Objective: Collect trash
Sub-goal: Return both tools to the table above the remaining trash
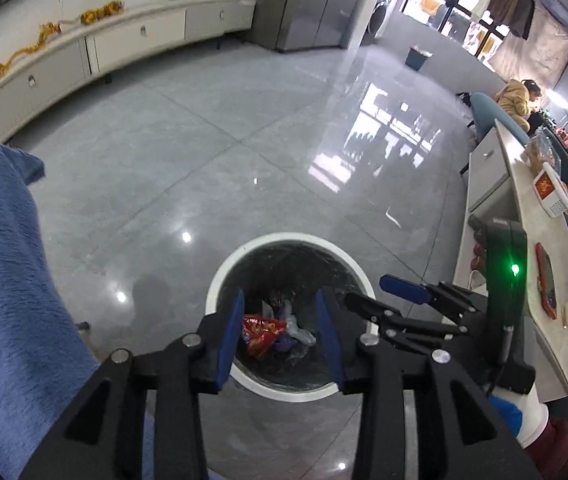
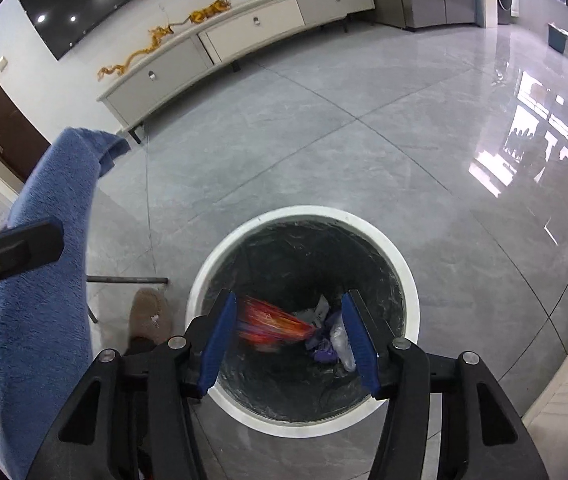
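- Jaws spread wide on both — the left gripper (image 1: 279, 336) and right gripper (image 2: 290, 340) hang empty above the bin's mouth.
- Grey tiled floor (image 2: 324, 152) lies bare around the bin.
- White-rimmed trash bin (image 2: 406, 276), black-lined, stands near a blue cloth (image 2: 43, 240).
- Red wrapper (image 2: 271, 322) lies inside — blurred — beside pale plastic scraps (image 2: 342, 342).

Bin (image 2: 410, 280): white rim, black liner. Wrapper (image 2: 271, 322): red-orange. Towel (image 2: 43, 240): blue. Floor (image 2: 324, 140): grey tiles. Garland (image 2: 151, 40): yellow.
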Tool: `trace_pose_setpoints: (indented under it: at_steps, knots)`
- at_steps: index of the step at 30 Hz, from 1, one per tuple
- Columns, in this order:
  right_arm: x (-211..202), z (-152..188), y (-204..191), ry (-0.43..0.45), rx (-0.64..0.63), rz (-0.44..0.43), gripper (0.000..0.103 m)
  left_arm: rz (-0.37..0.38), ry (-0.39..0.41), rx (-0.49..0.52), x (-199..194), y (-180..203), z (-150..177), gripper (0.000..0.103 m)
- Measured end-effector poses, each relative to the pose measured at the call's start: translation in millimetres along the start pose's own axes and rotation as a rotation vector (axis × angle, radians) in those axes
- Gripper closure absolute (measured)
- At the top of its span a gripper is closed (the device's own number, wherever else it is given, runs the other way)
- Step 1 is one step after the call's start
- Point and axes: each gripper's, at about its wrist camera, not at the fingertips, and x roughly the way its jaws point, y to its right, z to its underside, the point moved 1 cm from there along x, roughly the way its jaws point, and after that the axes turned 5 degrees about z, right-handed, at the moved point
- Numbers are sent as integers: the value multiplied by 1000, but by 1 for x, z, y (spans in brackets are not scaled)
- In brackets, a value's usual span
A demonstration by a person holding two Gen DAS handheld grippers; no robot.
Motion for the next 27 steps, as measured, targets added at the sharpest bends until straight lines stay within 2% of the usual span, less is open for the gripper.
trace_pose_setpoints:
  at_steps: [6, 12, 14, 16, 19, 24, 27]
  knots:
    - [-44, -7, -21, 100, -43, -18, 49, -81, 195, 13, -80, -11, 20, 67]
    - [-97, -16, -65, 213, -117, -76, 45, -172, 285, -18, -157, -38, 59, 67]
    - [-110, -16, -86, 235, -160, -94, 44, -219, 315, -39, -179, -48, 76, 61]
    - [-121, -16, -103, 253, -193, -115, 43, -293, 348, -69, -204, -63, 95, 57]
    - [-142, -13, -135, 284, -243, -170, 43, -356, 386, -146, -244, -92, 127, 57]
    - [-165, -3, -175, 314, -307, -241, 42, -449, 460, -243, -302, -130, 180, 57]
    - [-178, 5, -201, 322, -363, -281, 42, -474, 487, -303, -327, -151, 205, 57]
